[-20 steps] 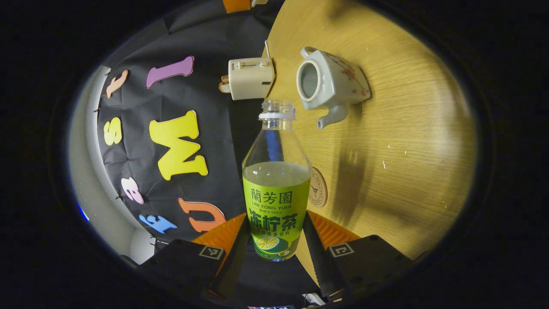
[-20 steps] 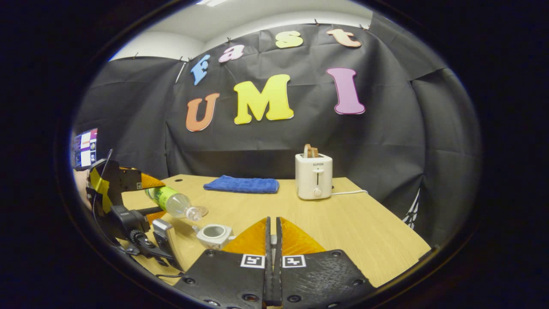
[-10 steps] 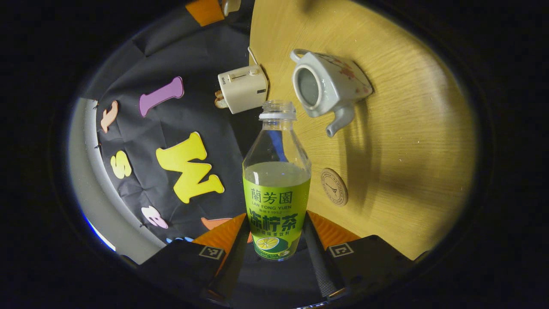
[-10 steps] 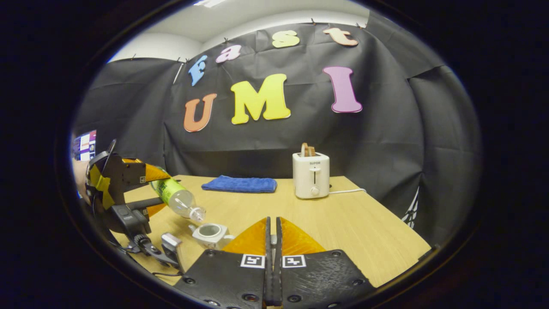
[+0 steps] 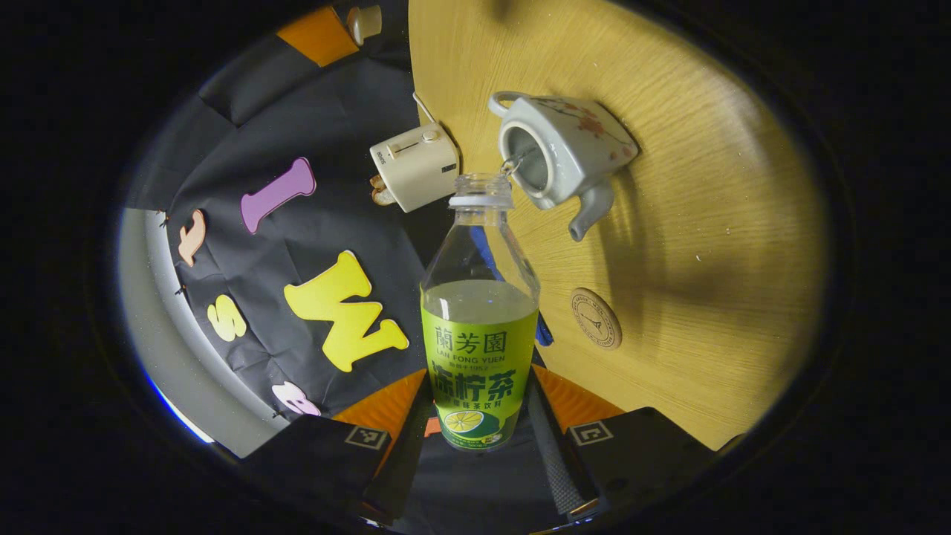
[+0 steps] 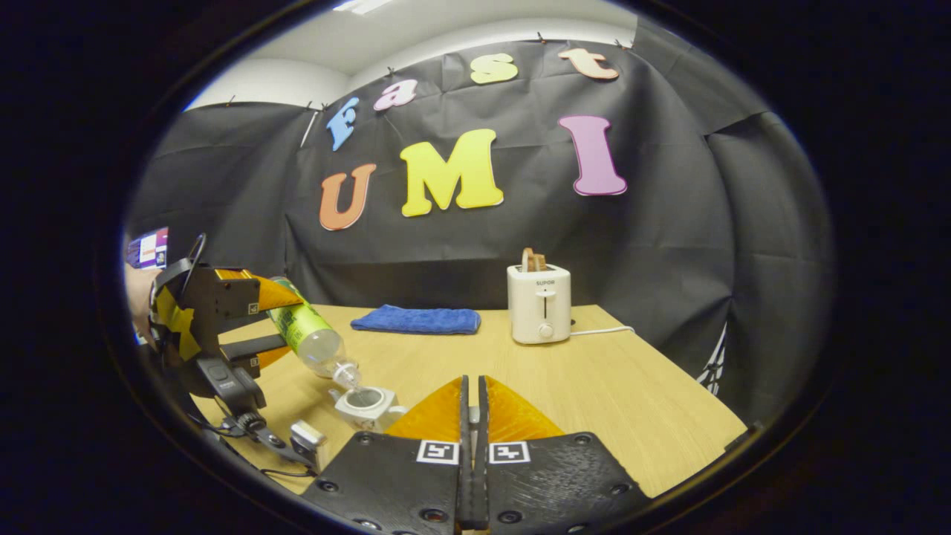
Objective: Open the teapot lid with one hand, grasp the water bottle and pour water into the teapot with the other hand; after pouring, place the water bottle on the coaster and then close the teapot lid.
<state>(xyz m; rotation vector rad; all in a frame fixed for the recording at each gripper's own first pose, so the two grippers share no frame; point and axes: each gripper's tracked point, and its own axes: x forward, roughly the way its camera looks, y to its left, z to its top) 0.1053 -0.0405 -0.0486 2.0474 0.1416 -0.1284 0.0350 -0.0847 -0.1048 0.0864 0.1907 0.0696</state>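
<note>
My left gripper [image 5: 479, 394] is shut on a clear water bottle [image 5: 479, 327] with a green label and no cap. The bottle is tilted, mouth down, over the open white teapot [image 5: 572, 148], and a thin stream runs from its mouth into the pot. The right gripper view shows the same bottle [image 6: 308, 338] slanting down to the teapot [image 6: 368, 405], held by the left gripper [image 6: 223, 312]. My right gripper [image 6: 472, 394] is shut, raised above the table. In the left gripper view, the cream teapot lid [image 5: 364, 22] sits at its fingertip. A round coaster [image 5: 596, 318] lies beside the teapot.
A white toaster [image 6: 542, 303] with its cord stands at the back of the wooden table [image 6: 631, 401]. A folded blue cloth [image 6: 417, 319] lies to its left. A person's hand holds the left gripper at the table's left side.
The left gripper has tipped the bottle further and brought its mouth over the teapot's opening; water now trickles in. The right gripper has stayed still.
</note>
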